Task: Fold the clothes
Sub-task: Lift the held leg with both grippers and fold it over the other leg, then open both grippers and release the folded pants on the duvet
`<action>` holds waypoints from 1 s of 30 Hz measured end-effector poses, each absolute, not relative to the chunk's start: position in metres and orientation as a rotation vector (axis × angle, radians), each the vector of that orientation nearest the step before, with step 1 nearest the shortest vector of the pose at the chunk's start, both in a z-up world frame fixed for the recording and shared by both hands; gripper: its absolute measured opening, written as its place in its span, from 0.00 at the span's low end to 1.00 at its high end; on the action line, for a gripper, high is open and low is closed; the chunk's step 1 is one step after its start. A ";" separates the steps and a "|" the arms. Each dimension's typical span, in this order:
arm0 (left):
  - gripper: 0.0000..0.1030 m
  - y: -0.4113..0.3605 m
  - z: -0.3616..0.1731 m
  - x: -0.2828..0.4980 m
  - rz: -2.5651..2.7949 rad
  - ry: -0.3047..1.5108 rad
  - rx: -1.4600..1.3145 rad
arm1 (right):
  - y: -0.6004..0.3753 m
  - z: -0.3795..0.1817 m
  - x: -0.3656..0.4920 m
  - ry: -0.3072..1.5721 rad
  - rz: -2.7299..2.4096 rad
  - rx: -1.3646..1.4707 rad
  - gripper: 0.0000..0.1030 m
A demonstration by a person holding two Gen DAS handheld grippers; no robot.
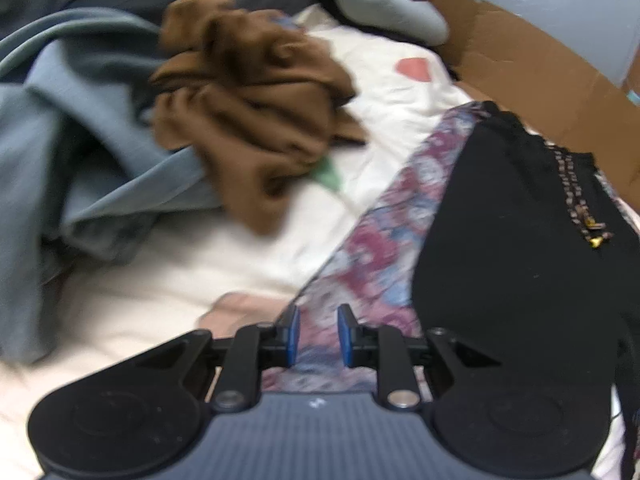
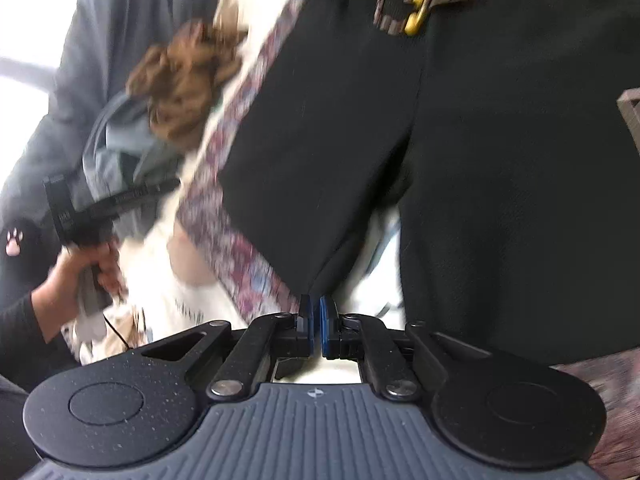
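White bedcover [image 1: 168, 280], floral border; on it lie black shorts [image 1: 520, 248], brown garment [image 1: 256, 108], grey-blue clothes [image 1: 80, 120].

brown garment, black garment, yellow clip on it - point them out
brown garment [image 1: 256, 92], left wrist view, crumpled middle.
black garment [image 2: 340, 128], right wrist view, flat front panel.
yellow clip [image 2: 416, 12], right wrist view, its body.

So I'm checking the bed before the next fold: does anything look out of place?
Yes. A brown garment lies crumpled in a heap on the white bedding, partly over a rumpled grey-blue garment. By contrast the black garment lies spread fairly flat. Nothing looks torn or spilled.
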State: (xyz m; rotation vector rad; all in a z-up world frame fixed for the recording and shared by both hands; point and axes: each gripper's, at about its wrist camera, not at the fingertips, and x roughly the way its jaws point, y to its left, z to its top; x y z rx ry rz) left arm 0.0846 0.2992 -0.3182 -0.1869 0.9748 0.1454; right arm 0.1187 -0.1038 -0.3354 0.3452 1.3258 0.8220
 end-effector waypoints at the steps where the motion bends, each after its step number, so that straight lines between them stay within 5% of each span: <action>1: 0.21 0.295 -0.318 0.089 0.132 0.968 -0.179 | -0.110 -0.330 0.123 1.296 0.811 0.335 0.03; 18: 0.21 0.260 -0.325 0.158 0.027 0.951 -0.148 | -0.239 -0.302 0.213 0.958 0.360 0.161 0.03; 30: 0.24 0.247 -0.330 0.184 0.010 0.951 -0.143 | -0.271 -0.326 0.280 0.898 0.176 0.019 0.09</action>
